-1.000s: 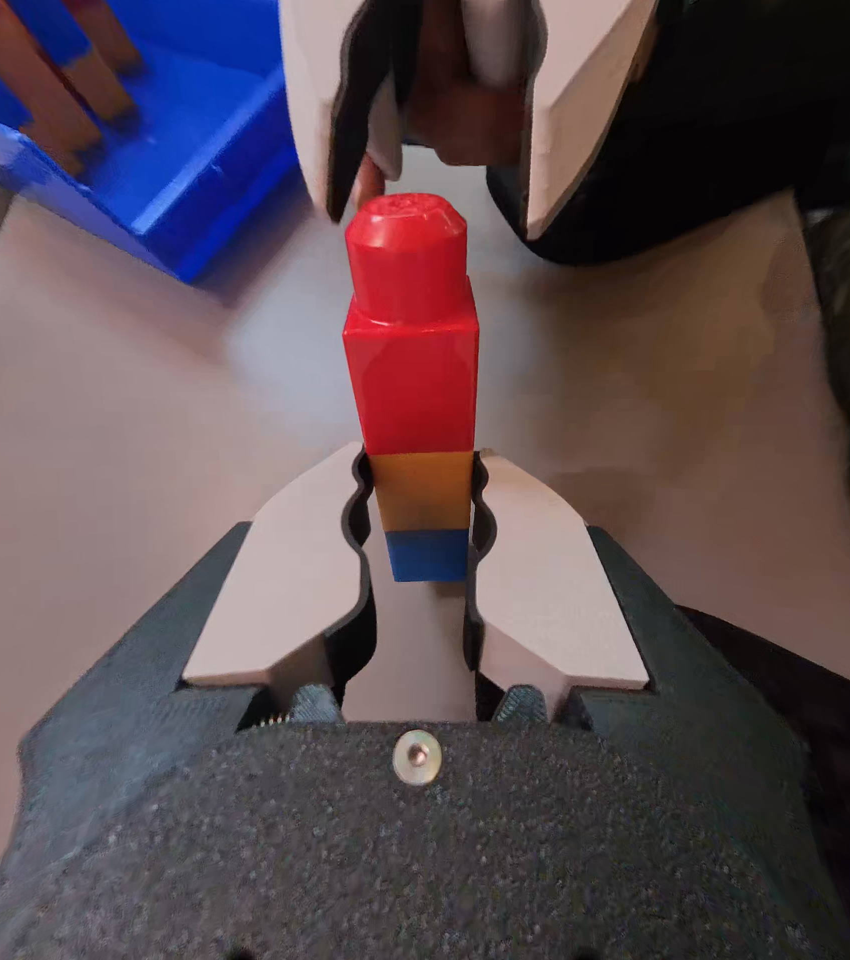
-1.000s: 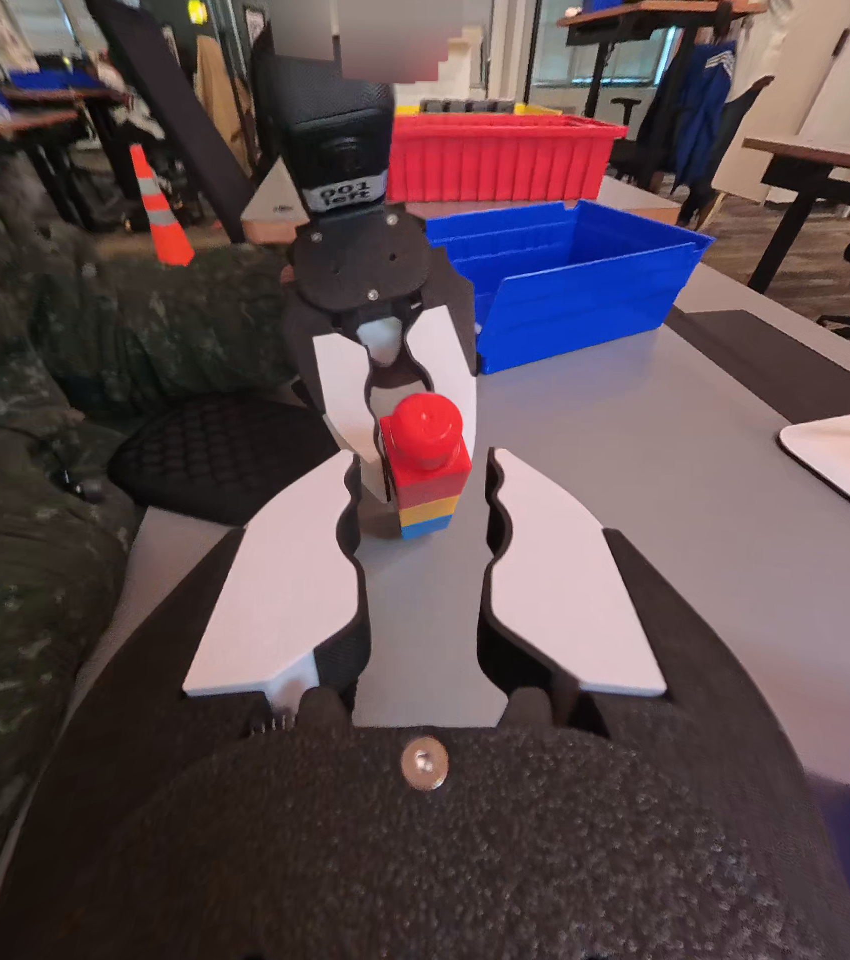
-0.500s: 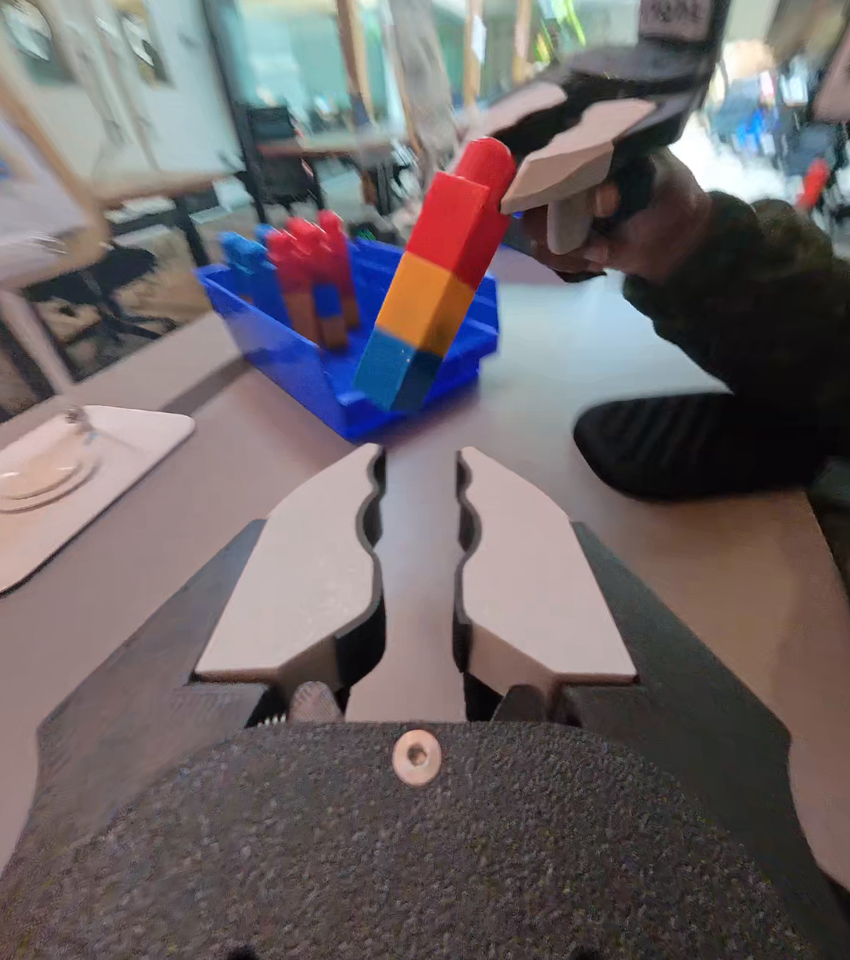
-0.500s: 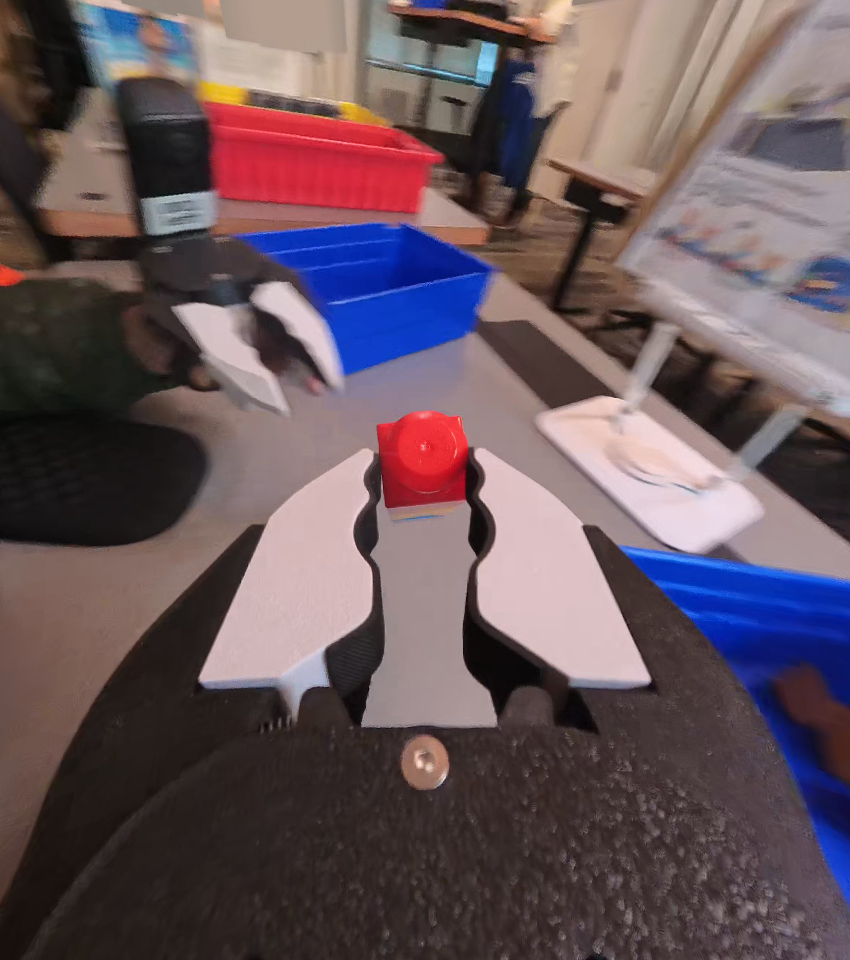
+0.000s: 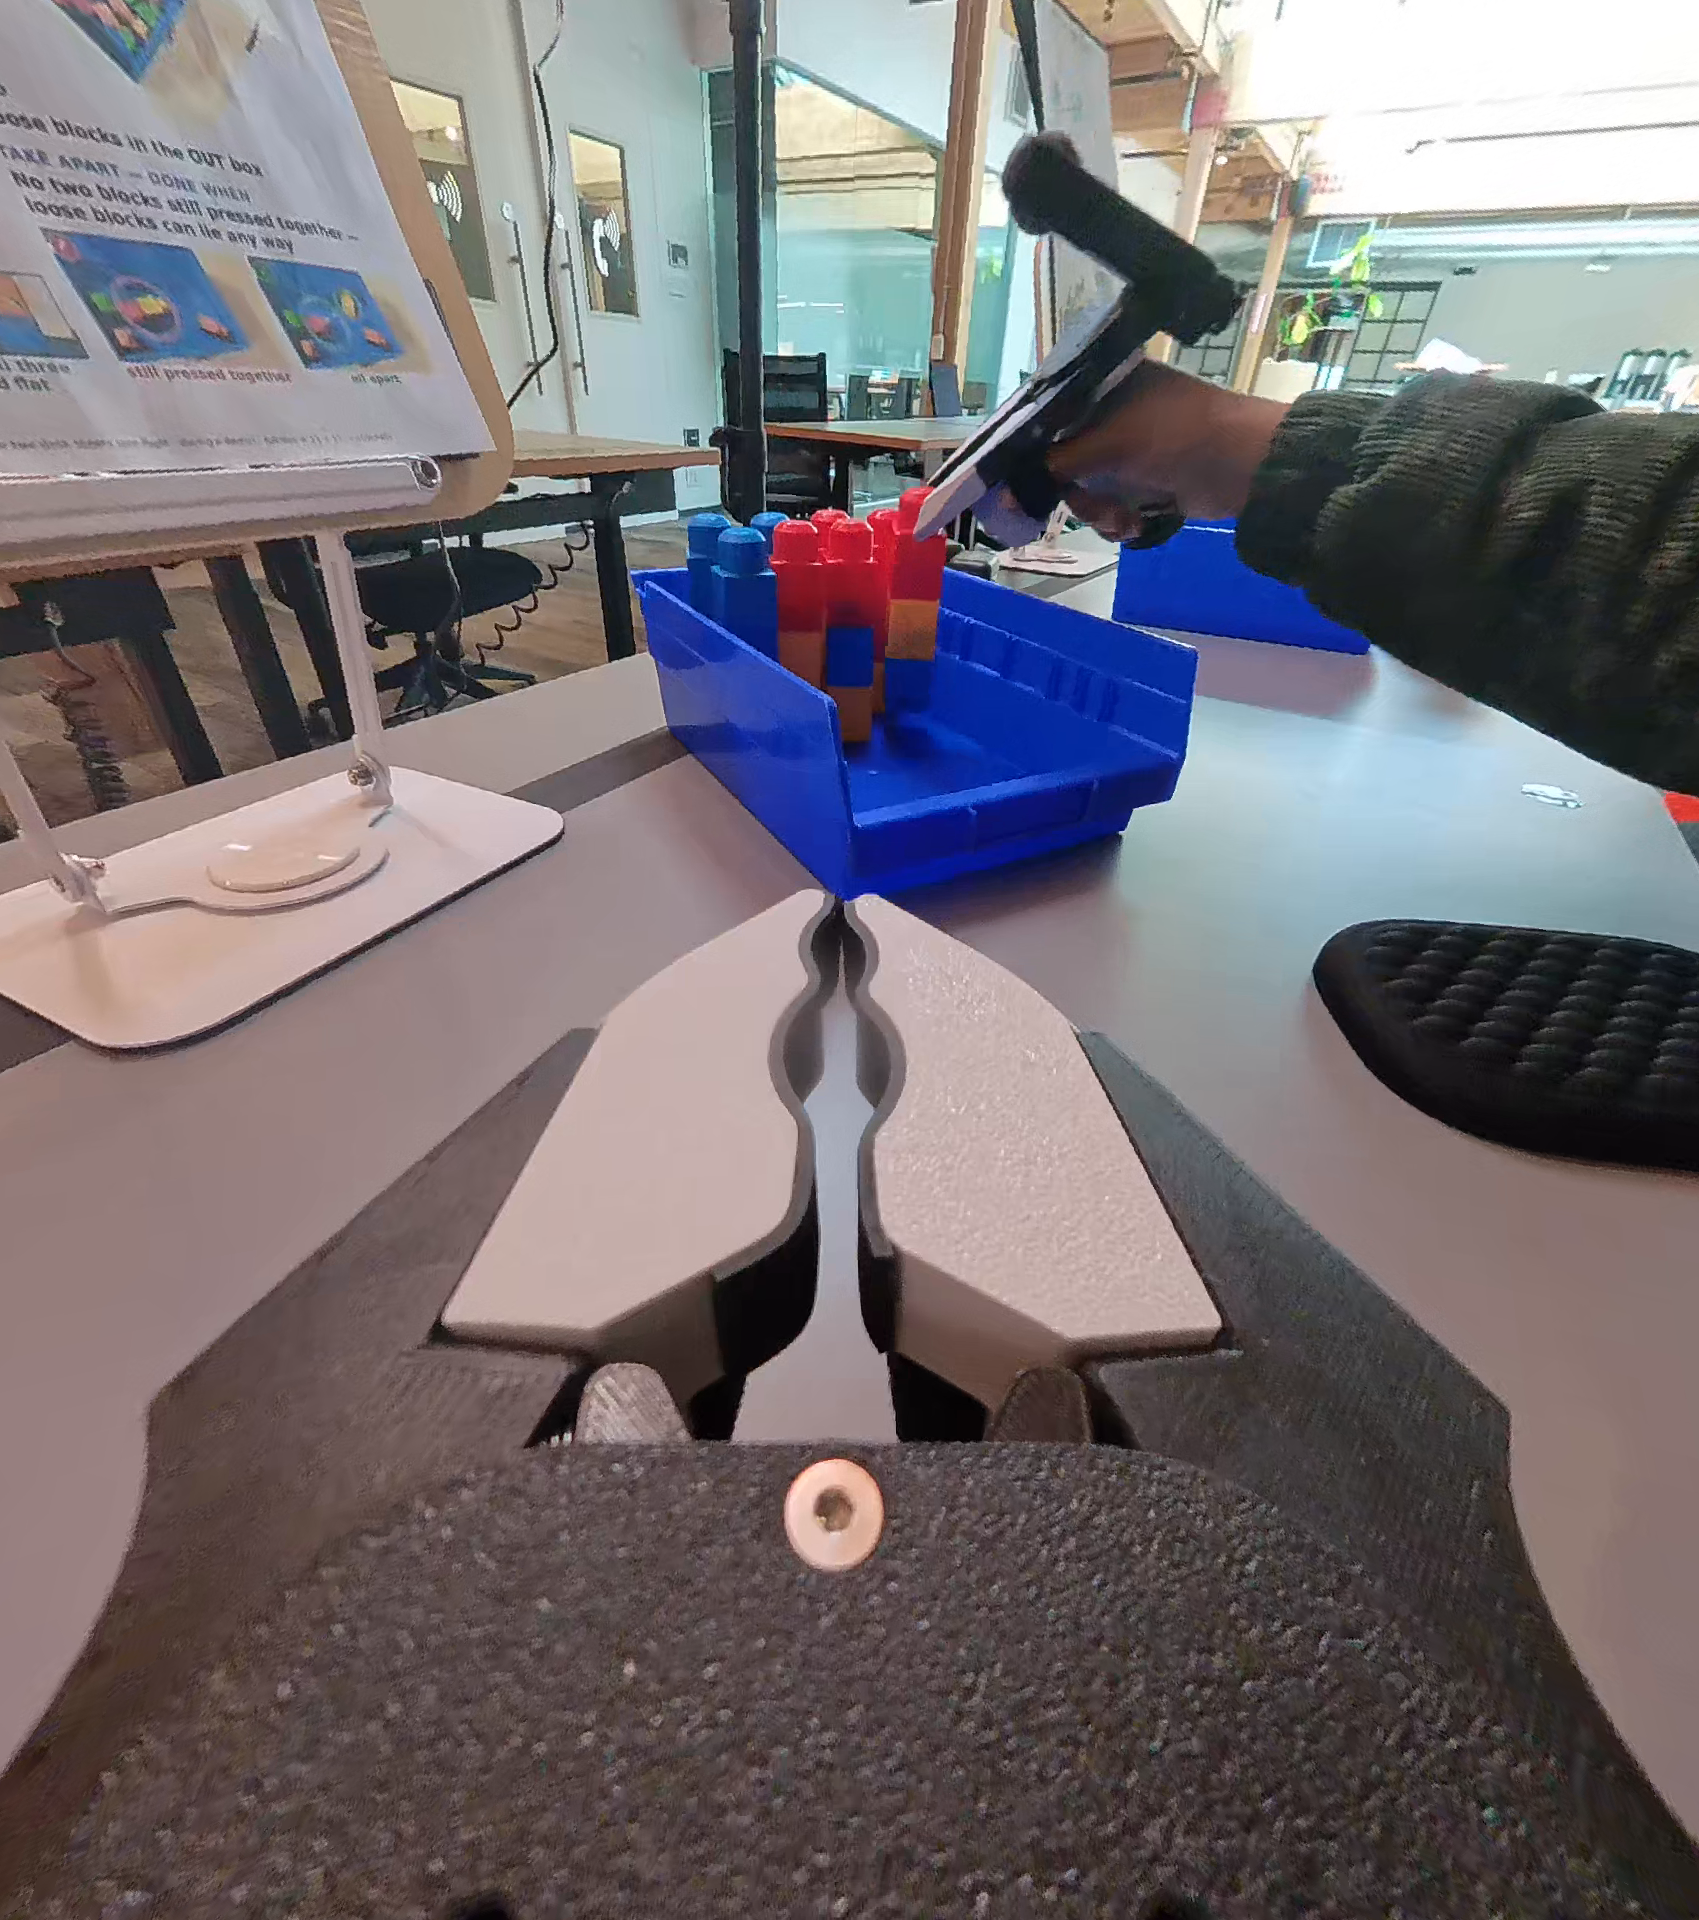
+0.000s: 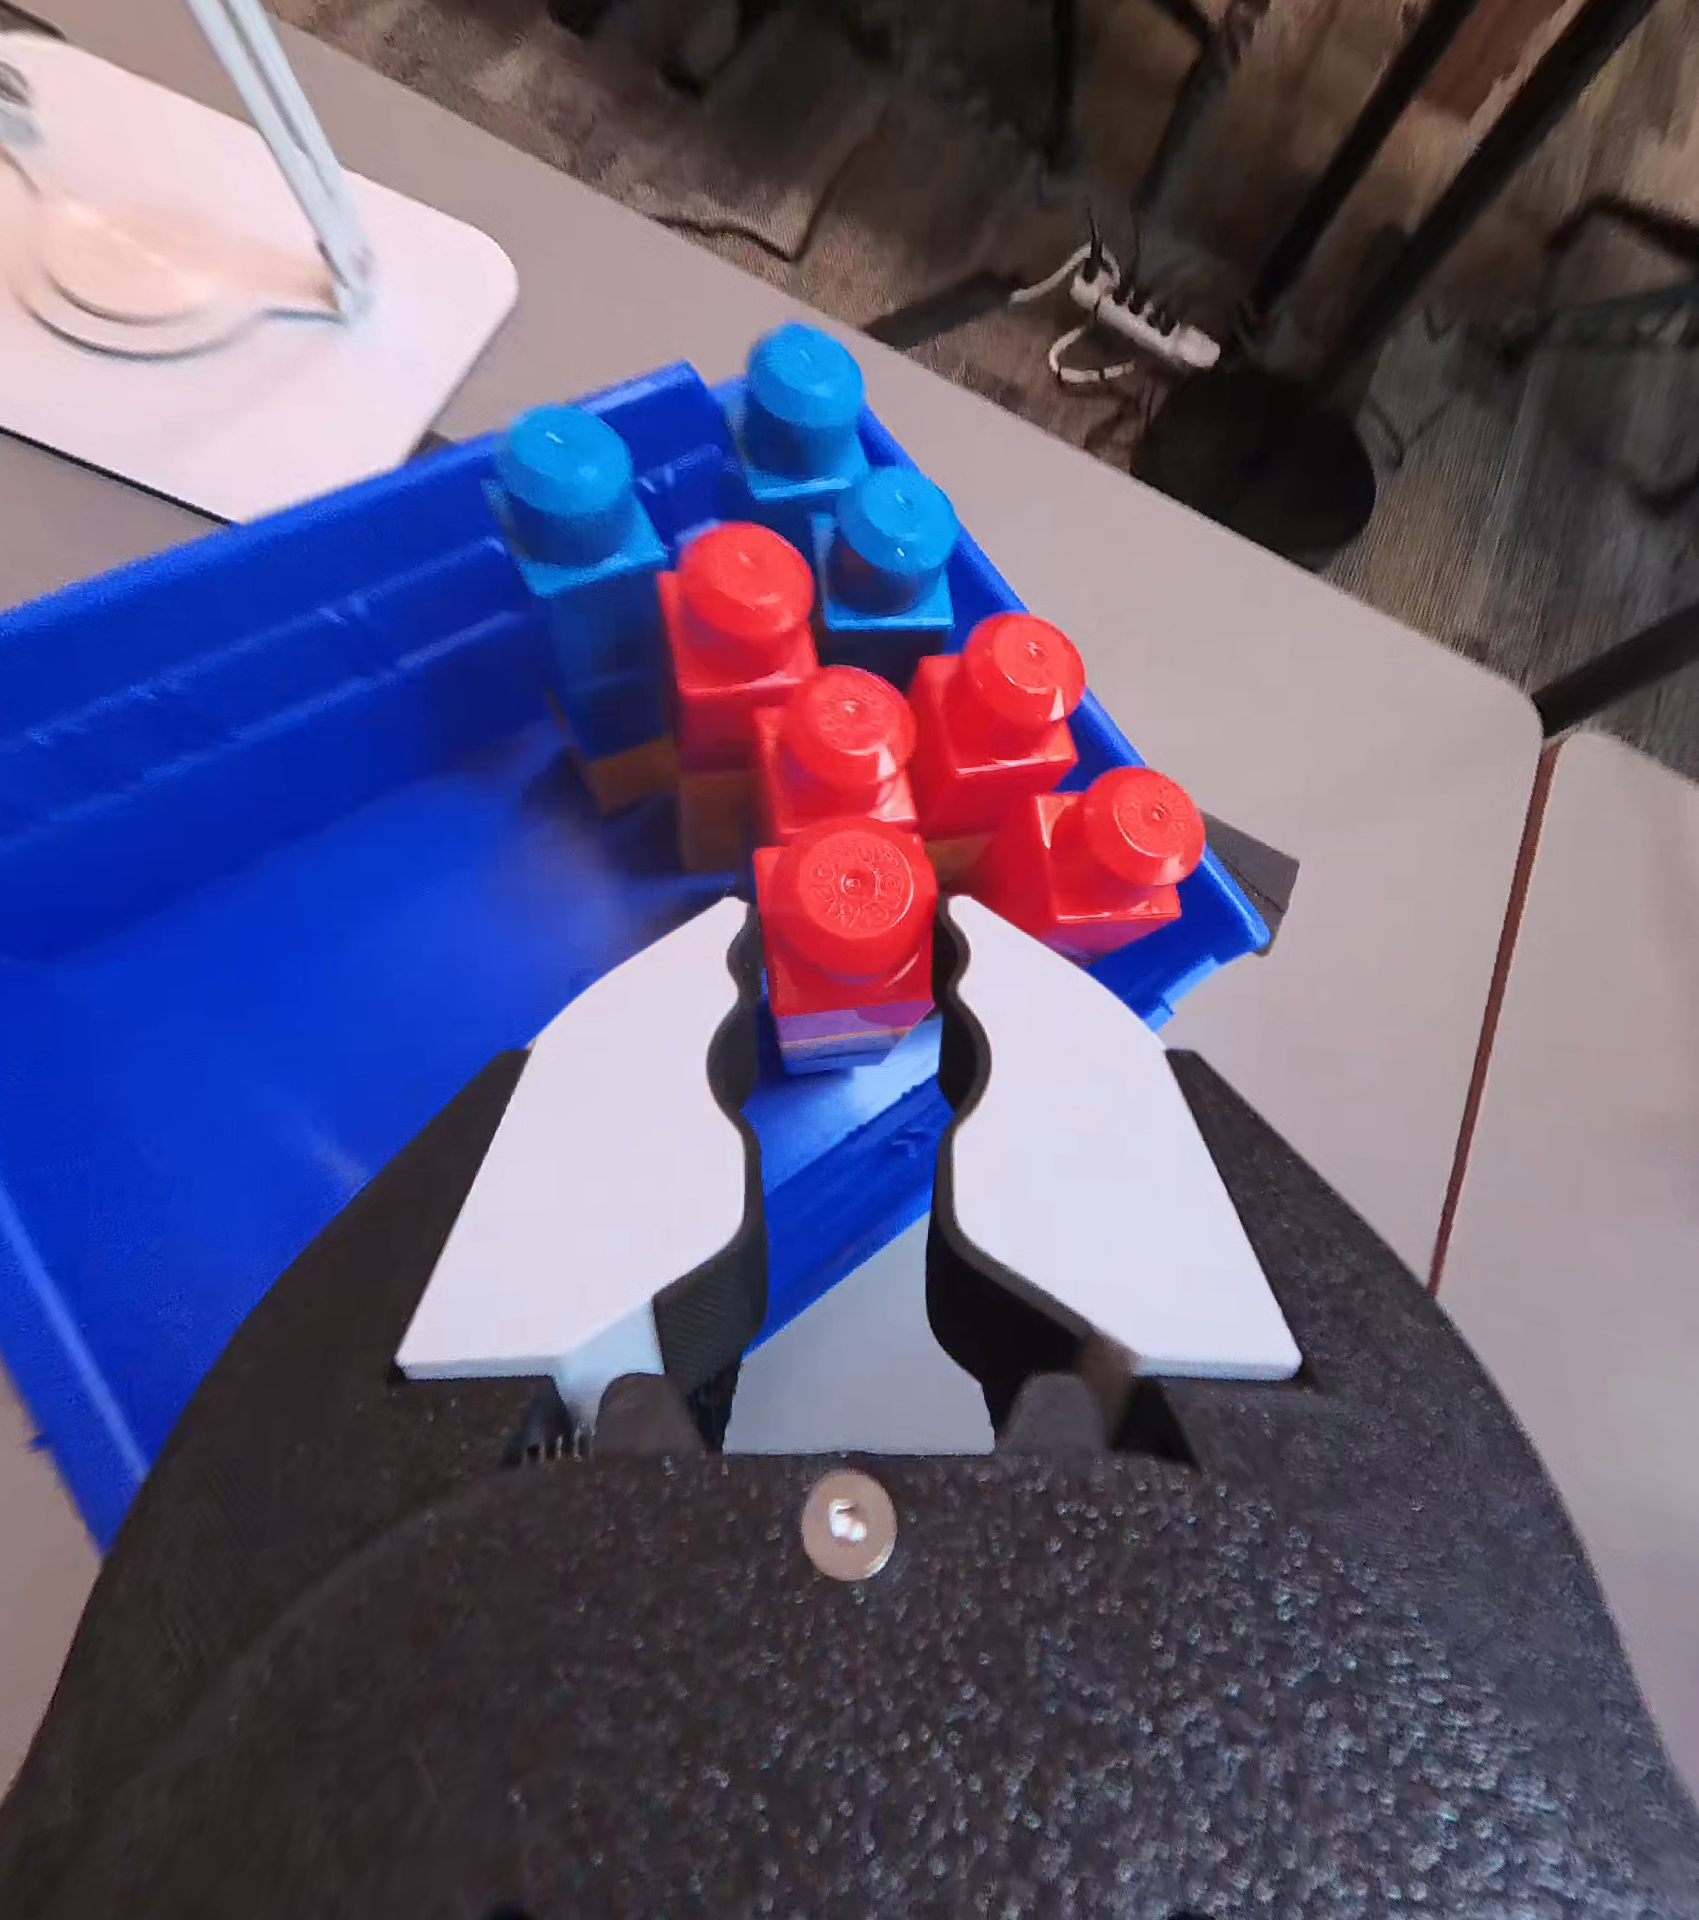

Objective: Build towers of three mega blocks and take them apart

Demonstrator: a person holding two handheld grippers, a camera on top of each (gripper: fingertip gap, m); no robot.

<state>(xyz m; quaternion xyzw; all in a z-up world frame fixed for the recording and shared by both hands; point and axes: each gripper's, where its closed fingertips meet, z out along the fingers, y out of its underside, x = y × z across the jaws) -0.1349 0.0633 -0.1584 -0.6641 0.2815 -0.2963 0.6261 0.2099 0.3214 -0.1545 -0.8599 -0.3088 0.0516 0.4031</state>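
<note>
The right hand-held gripper (image 6: 847,920) is clamped on the red top block of a three-block tower (image 6: 847,940), holding it inside the blue bin (image 6: 201,935) just beside the other towers (image 6: 762,644) clustered at the bin's 1 o'clock corner. The left hand-held gripper (image 5: 840,914) hangs low over the grey counter (image 5: 1344,831), jaws nearly closed, holding nothing.
</note>
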